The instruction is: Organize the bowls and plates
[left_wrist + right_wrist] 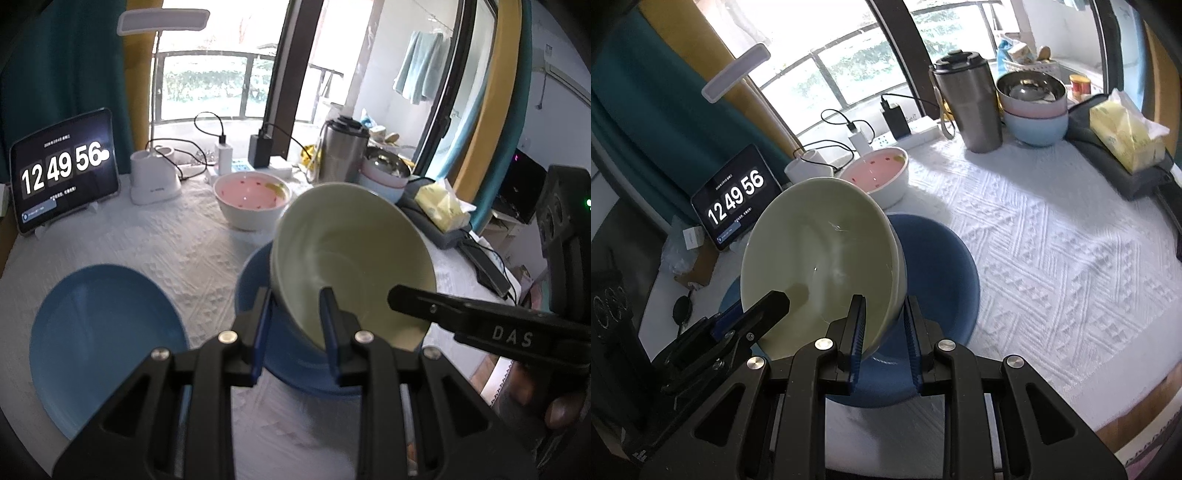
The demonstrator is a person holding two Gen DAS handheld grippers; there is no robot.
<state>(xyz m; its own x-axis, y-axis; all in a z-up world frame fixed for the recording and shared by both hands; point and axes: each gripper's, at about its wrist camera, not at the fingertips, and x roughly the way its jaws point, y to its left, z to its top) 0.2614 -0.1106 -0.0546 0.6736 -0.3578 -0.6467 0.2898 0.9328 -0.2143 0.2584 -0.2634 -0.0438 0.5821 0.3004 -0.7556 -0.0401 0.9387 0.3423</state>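
Note:
A pale green bowl hangs tilted above a blue plate, held by both grippers at its near rim. My left gripper is shut on the rim, one pad inside the bowl and one outside. My right gripper is shut on the rim the same way, further round. Each wrist view also shows one of the other gripper's black fingers at the rim. A second blue plate lies flat to the left. A white bowl with a pink inside stands behind.
On the white textured tablecloth stand a tablet clock, a white desk lamp, a steel tumbler, a stack of bowls and a yellow tissue pack. Chargers and cables line the window side.

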